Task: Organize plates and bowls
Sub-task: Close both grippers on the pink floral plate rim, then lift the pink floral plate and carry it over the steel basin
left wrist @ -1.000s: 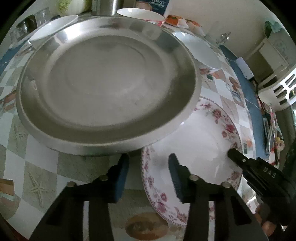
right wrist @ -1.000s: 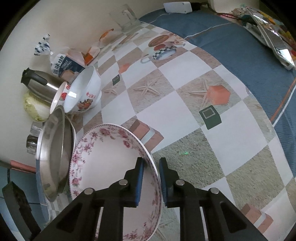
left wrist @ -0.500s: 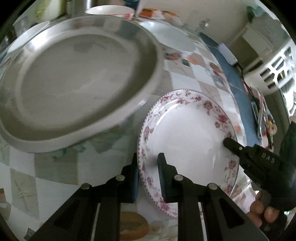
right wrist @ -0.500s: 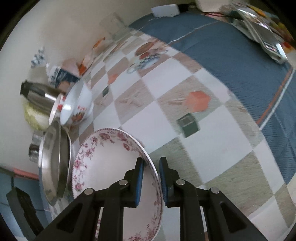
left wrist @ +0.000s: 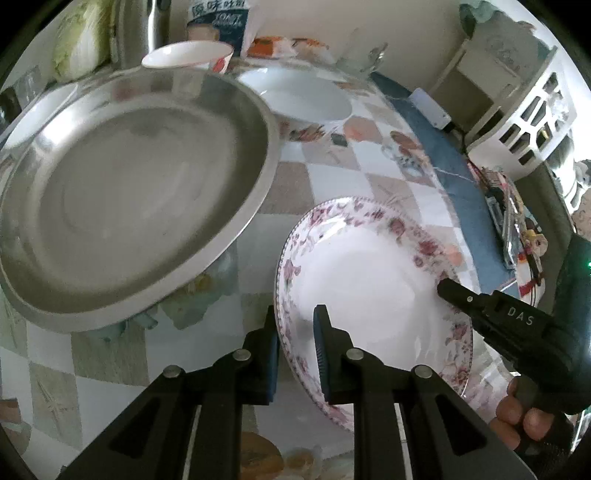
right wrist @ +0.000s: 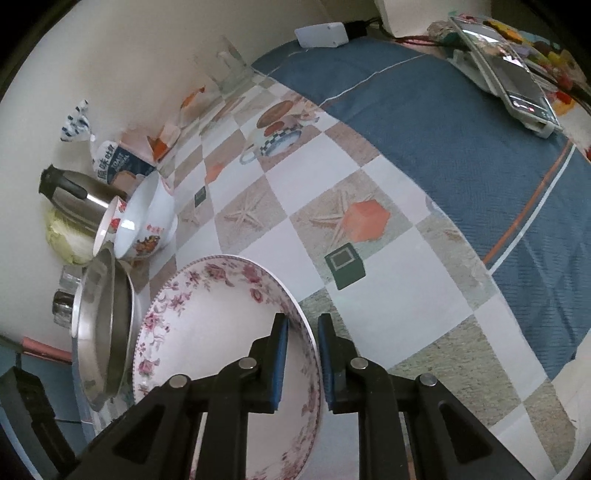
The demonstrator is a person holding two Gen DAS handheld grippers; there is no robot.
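Note:
A floral-rimmed white plate (left wrist: 369, 280) is held off the table by both grippers. My left gripper (left wrist: 295, 350) is shut on its near-left rim. My right gripper (right wrist: 301, 354) is shut on the opposite rim; its black finger shows in the left wrist view (left wrist: 480, 302). The plate also shows in the right wrist view (right wrist: 207, 325). A large steel plate (left wrist: 122, 192) sits to the left of the floral plate, apart from it. A white plate (left wrist: 303, 96) and a white bowl with red print (left wrist: 188, 55) stand behind the steel plate.
A steel kettle (right wrist: 74, 199), a cabbage (left wrist: 77, 40) and a toast bag (left wrist: 218, 22) line the wall at the back. A blue cloth (right wrist: 443, 122) covers the right end of the table, with a phone on a stand (right wrist: 513, 92) at its far edge.
My left gripper moved right off the steel plate and closed on the floral plate's rim. The floral plate has come out from under the steel plate and shifted right with both grippers.

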